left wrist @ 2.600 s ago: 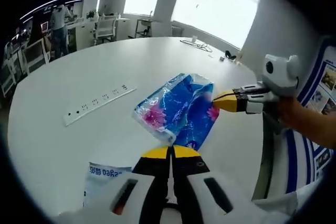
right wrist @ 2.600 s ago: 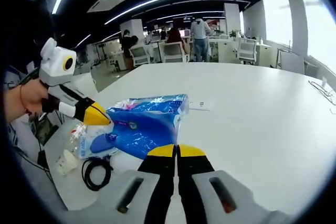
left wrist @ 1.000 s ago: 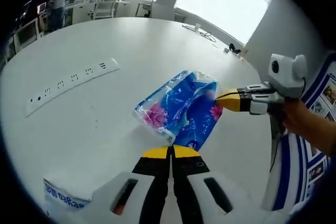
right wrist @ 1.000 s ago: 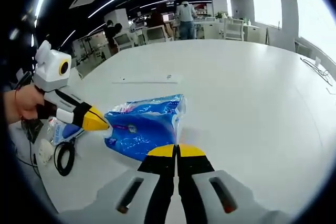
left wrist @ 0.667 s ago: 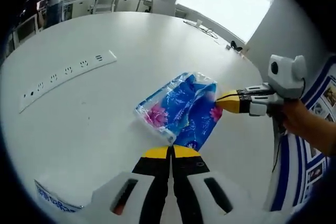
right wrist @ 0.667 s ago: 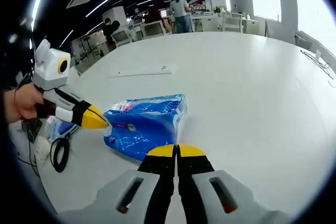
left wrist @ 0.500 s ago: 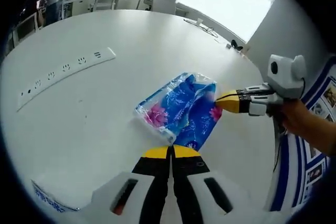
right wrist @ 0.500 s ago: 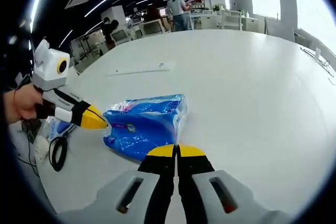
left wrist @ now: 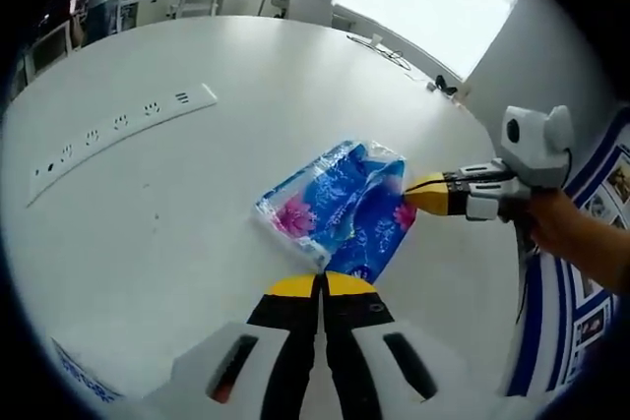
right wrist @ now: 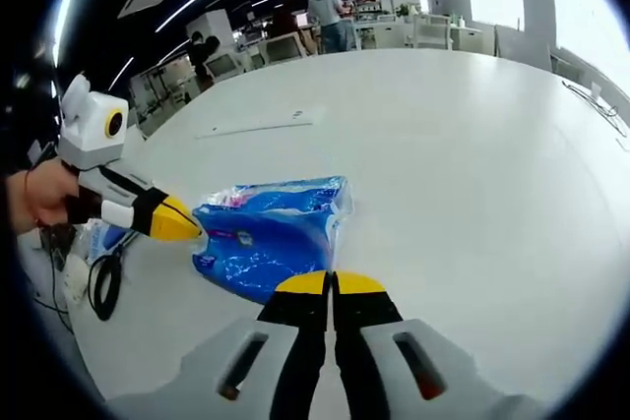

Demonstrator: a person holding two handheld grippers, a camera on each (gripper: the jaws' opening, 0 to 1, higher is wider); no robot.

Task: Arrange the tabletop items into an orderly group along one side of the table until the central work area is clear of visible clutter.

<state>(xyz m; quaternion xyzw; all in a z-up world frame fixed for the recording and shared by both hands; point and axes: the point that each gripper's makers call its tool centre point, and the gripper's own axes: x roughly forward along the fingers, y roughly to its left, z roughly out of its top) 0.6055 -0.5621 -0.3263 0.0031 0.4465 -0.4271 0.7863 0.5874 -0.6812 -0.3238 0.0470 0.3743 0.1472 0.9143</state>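
Blue crinkly plastic — one soft packet (left wrist: pixel 340 206) with pink flowers — is lying on the round white table (left wrist: pixel 197 174). Both grippers are clenched: the left gripper (left wrist: pixel 321 285) is sitting at the packet's near edge, the right gripper (left wrist: pixel 413 192) is touching its far side (whether either is pinching the wrap, I cannot tell). One long white power strip (left wrist: pixel 113 140) is lying well apart. One black coiled cable (right wrist: pixel 101 284) is resting near the table's edge.
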